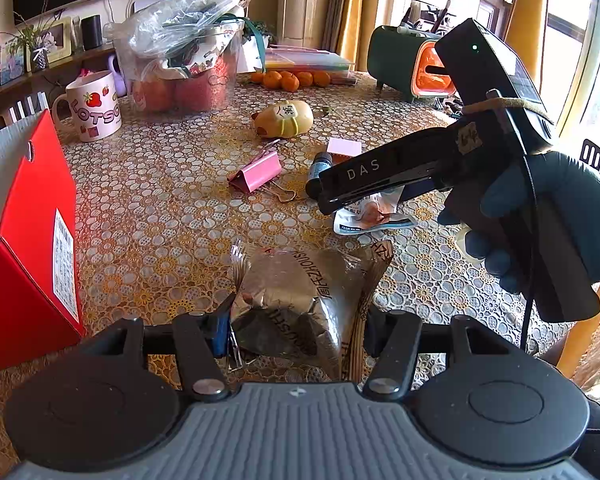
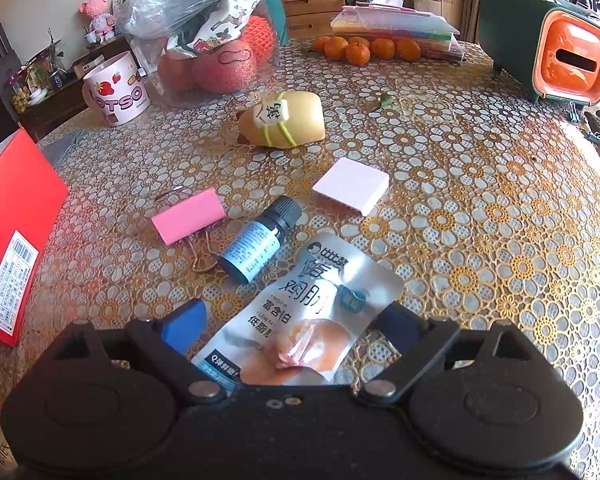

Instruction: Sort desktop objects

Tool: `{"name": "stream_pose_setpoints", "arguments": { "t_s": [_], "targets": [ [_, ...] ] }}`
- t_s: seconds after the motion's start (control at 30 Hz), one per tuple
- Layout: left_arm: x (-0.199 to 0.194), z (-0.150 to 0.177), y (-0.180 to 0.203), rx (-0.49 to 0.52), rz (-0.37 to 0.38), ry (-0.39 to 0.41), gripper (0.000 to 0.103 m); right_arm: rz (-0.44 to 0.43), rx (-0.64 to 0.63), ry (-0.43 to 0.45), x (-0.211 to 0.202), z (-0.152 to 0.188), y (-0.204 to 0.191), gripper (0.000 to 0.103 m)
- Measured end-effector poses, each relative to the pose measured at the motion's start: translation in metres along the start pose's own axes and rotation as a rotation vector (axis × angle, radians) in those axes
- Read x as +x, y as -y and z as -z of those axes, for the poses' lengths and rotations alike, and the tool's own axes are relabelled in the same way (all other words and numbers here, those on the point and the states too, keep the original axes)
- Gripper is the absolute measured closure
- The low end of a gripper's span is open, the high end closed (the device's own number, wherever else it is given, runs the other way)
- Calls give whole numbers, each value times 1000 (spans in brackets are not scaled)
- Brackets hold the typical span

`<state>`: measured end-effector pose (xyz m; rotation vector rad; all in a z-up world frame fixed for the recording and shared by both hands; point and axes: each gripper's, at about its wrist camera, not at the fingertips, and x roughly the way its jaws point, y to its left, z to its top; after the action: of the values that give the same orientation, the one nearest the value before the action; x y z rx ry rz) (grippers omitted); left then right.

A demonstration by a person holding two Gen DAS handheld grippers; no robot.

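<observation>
My left gripper [image 1: 298, 330] is open, its fingers either side of a silver and brown snack packet [image 1: 300, 304] lying on the table. My right gripper [image 2: 290, 324] is open, its fingers either side of a silver chicken snack pouch [image 2: 300, 312]; the pouch also shows in the left wrist view [image 1: 370, 216] under the right gripper's body [image 1: 380, 176]. Beyond lie a blue-labelled dropper bottle [image 2: 260, 240], a pink binder clip [image 2: 188, 220], a white square pad [image 2: 352, 190] and a yellow toy [image 2: 284, 120].
A red box [image 1: 32, 240] stands at the left. A strawberry mug [image 2: 116, 92], a clear bin of fruit and bags [image 2: 216, 40], tangerines [image 2: 364, 48], a stack of coloured folders [image 2: 396, 26] and a green-orange desktop bin [image 2: 548, 36] line the far side.
</observation>
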<state>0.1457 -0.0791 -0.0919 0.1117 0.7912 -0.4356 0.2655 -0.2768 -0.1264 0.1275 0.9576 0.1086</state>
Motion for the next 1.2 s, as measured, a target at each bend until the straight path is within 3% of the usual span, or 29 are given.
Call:
{"name": "stream_pose_setpoints", "arguments": {
  "t_s": [0.27,0.33,0.5,0.6,1.2],
  "targets": [
    [3,0,-1,1,0,-7,46,63,-113,3,6,8,-16,6],
    [3,0,-1,1,0,-7,46,80,-134,11,5,10,-17,10],
    [2,0,-1,0,1,-6,46,71,-142,28,-2,10,-13,35],
    [2,-1,1,5,0,-4,46,47,-129,30,-5,10,-7,39],
    [-6,-6,7,15,0,5,46,-50,-19,52,-29,10,18,45]
  ]
}}
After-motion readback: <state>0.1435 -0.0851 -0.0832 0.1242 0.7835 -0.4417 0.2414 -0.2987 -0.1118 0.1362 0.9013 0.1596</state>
